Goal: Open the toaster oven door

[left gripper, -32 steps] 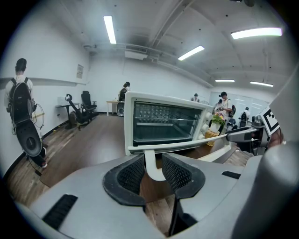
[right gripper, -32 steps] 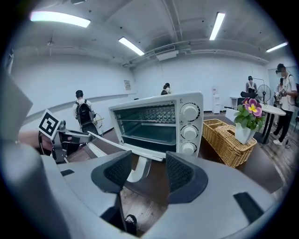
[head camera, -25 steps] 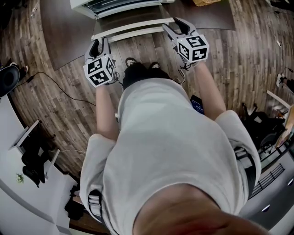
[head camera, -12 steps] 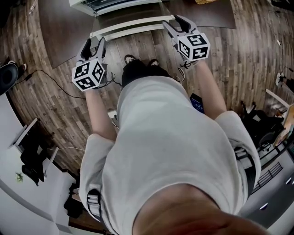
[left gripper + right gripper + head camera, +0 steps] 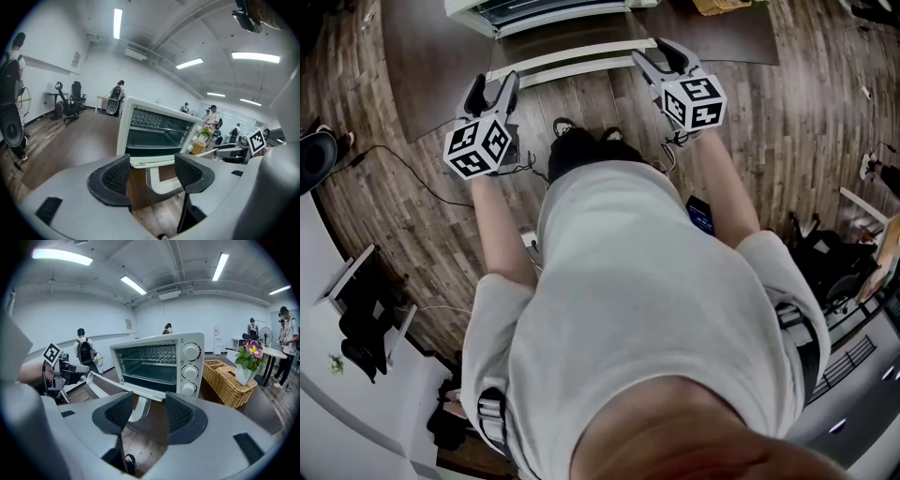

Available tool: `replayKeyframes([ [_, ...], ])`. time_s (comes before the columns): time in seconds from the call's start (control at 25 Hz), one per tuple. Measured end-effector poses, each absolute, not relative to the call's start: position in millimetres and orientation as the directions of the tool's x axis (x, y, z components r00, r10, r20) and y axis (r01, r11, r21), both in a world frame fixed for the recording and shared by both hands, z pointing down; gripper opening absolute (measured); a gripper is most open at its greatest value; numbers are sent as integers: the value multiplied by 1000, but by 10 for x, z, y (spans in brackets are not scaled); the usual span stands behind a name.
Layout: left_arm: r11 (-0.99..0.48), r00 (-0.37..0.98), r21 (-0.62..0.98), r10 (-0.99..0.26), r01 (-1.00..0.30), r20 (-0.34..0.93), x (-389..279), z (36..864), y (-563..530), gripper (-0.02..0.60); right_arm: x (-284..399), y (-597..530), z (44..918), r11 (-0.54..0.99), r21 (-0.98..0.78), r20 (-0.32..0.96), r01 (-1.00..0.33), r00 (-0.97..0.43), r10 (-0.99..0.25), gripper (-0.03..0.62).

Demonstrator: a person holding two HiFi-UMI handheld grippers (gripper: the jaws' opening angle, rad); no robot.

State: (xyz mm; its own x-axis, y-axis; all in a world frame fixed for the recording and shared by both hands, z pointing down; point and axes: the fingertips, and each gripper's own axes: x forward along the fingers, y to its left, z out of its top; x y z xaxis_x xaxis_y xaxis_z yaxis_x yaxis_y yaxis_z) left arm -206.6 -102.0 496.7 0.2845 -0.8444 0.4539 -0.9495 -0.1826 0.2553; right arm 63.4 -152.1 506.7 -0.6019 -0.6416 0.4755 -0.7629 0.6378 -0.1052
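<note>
Brown table (image 5: pixel 431 75), toaster oven (image 5: pixel 539 11) — plank floor (image 5: pixel 403 225)

No word, brand or number can be read in any view. The left cube (image 5: pixel 478 147) and the right cube (image 5: pixel 694 100) carry black-and-white square markers; these are patterns, not letters. A small sign (image 5: pixel 75 59) hangs on the wall in the left gripper view, and a similar wall sign (image 5: pixel 128 324) shows in the right gripper view; both are too small to read. The toaster oven (image 5: pixel 159 363) has fine marks around its knobs (image 5: pixel 190 351), also too small to read.
</note>
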Motion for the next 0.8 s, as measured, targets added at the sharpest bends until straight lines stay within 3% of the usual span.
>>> replayKeyframes([
  [0.8,-166,242,192,-834,-967,497,-1980,5145,-909,298,667,-1363,5235,658,-107,509,-745,-610,-607,219],
])
